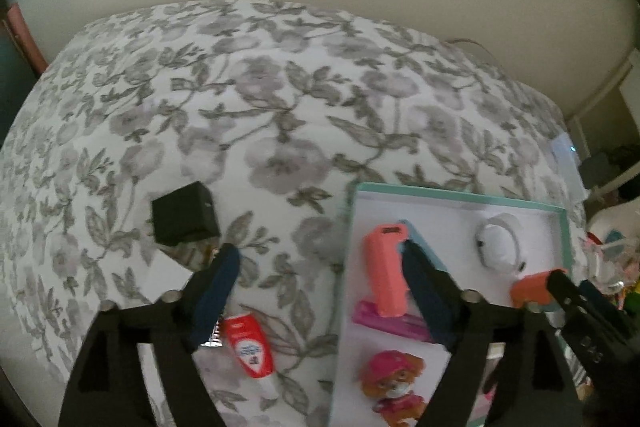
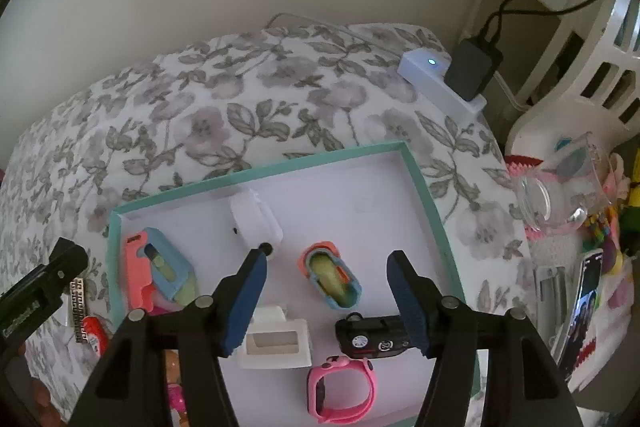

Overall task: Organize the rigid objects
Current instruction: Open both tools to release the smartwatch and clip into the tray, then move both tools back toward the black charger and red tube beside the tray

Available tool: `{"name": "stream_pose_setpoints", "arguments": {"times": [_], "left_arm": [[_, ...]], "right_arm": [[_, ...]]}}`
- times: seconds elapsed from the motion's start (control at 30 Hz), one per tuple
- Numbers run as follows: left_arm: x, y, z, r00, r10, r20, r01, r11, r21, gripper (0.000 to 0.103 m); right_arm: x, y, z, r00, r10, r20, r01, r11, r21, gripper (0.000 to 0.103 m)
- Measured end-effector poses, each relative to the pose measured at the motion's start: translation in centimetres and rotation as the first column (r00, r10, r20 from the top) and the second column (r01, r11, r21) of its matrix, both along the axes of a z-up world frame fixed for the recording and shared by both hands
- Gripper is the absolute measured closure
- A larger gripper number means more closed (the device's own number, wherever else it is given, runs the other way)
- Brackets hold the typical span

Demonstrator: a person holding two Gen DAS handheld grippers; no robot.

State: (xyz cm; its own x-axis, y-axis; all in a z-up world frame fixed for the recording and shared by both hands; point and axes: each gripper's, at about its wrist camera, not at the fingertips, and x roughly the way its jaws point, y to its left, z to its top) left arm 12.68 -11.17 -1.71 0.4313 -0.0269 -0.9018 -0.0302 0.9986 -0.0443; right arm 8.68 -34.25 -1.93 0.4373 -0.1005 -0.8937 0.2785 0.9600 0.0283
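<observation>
Left gripper [image 1: 316, 259] spread wide and empty above a red-and-white squeeze tube [image 1: 250, 347], which lies on the floral bedspread [image 1: 240, 107] just below its left finger, long axis roughly along the fingers, outside the teal-rimmed white tray [image 1: 460, 195]; right gripper [image 2: 326, 269] gapes empty over the tray.

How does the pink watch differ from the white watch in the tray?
The pink watch is bright pink with a dark screen; the white watch is plain white. The pink one lies at the tray's near end, below the black toy car; the white one sits near the far rim. The pink one lies flat with its face showing; the white one rests on edge, its face not visible. Both are closed-loop wristbands inside the teal tray.
</observation>
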Motion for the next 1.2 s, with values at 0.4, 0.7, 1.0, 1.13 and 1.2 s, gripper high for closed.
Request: {"name": "stream_pose_setpoints", "arguments": {"times": [0.4,0.7,1.0,1.13,1.2], "left_arm": [[0.2,1.9,-0.1,0.997,0.063,0.042,-0.065,0.996,0.056,0.006],[0.2,2.4,0.2,0.996,0.059,0.074,-0.065,0.995,0.079,0.005],[0.5,6.1,2.0,0.99,0.099,0.101,-0.105,0.993,0.05,0.005],[0.4,8.5,3.4,0.985,0.124,0.122,-0.133,0.988,0.072,0.005],[0.3,9.9,4.1,0.982,0.139,0.13,-0.15,0.985,0.08,0.005]], "right_arm": [[0.3,0.8,-0.1,1.0,0.017,0.007,-0.017,1.0,-0.018,0.016],[0.7,2.7,-0.1,0.998,0.057,0.018,-0.056,0.998,-0.032,0.0],[0.7,5.3,3.2,0.99,0.092,0.108,-0.09,0.996,-0.021,0.0],[0.8,8.1,5.3,0.976,0.145,0.165,-0.147,0.989,-0.001,0.0],[0.9,9.6,5.7,0.969,0.173,0.178,-0.177,0.984,0.008,0.0]]}}
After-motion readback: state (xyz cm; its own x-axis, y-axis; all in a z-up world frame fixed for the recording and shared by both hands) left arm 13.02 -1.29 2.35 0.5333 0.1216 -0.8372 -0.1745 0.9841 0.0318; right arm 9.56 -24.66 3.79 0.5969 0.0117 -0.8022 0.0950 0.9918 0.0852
